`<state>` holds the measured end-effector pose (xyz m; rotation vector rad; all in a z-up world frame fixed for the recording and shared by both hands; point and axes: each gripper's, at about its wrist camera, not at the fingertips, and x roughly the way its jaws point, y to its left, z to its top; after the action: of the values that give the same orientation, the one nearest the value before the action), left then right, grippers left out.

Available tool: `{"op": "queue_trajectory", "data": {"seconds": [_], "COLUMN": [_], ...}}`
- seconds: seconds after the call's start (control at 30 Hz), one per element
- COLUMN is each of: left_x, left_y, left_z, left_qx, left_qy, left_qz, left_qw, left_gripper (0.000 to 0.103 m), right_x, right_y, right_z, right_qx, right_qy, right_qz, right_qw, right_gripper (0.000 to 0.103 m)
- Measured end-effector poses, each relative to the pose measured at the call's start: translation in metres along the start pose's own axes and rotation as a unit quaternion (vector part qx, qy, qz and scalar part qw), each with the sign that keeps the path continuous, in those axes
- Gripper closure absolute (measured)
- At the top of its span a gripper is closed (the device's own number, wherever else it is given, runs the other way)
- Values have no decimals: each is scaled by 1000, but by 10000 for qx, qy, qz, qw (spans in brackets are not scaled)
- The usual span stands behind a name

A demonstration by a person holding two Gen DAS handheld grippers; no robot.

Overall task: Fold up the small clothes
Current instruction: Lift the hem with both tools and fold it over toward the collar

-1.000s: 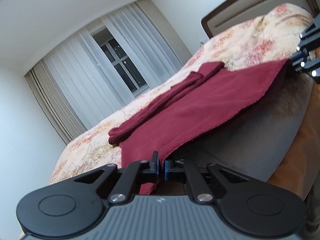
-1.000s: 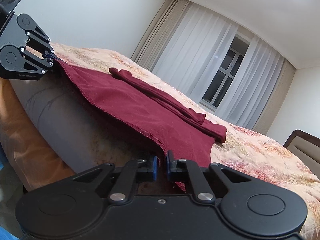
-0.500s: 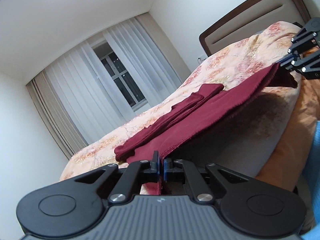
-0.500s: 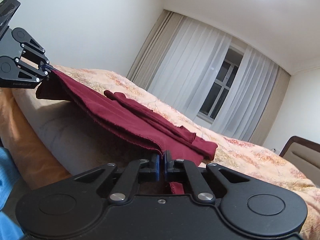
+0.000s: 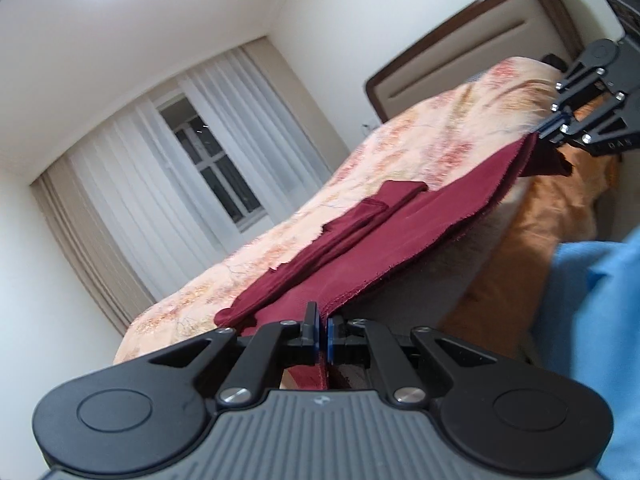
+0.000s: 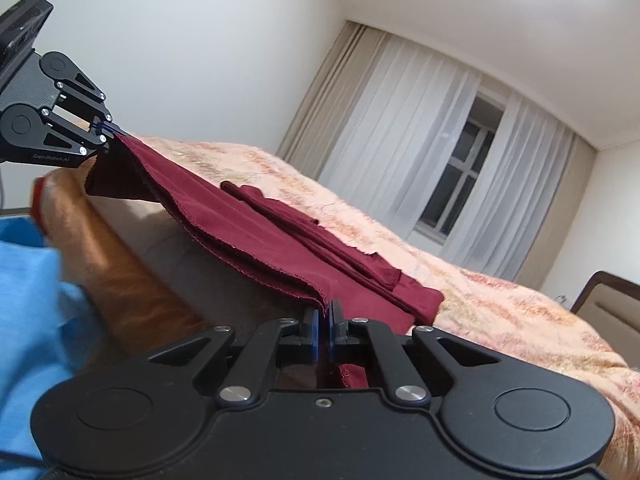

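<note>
A dark red garment [image 5: 384,248] lies on the bed, its sleeves folded along the far side. It also shows in the right wrist view [image 6: 256,236]. My left gripper [image 5: 322,330] is shut on one near corner of its hem. My right gripper [image 6: 324,326] is shut on the other near corner. Each gripper shows in the other's view: the right one [image 5: 554,126] and the left one [image 6: 105,130]. The hem is stretched taut between them and lifted off the bed's near edge.
The bed has a floral peach blanket [image 5: 420,152] and an orange layer [image 5: 532,240] on its near side. A headboard [image 5: 472,52] stands at one end. Curtains and a window [image 6: 460,176] are beyond. Blue cloth [image 6: 36,312] is close to the camera.
Both grippers have lifted the garment's near edge higher and tilted upward. More ceiling and blue cloth have come into view.
</note>
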<state>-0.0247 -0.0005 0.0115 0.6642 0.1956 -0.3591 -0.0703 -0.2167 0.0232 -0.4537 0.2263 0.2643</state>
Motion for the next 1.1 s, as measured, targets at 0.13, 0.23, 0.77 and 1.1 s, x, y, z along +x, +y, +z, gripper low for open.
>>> {"op": "queue_trajectory", "data": {"seconds": [0.13,0.23,0.77,1.1], "left_x": [-19,-20,64,197], "left_y": [-3,0,113,203], "left_z": [5,12,84,106], "left_qx": [49,-180,-1043,-2016], "left_qy": [86,98,60,451], "left_qz": [-151,-225,-825,-926], "left_qw": [9998,9995,9911,9740], "left_gripper": [101,101,100,100], "right_x": [-22,-22,67,209], "right_y": [-2,-4,-102,-182], "right_z": [4,7,78,125], "right_qx": [2,84,261,501], "right_qy": [97,91,-487,-339], "right_qz": [183,242,646,736], "right_qw": [9998,9996,9964,9955], "right_gripper": [99,99,99,99]}}
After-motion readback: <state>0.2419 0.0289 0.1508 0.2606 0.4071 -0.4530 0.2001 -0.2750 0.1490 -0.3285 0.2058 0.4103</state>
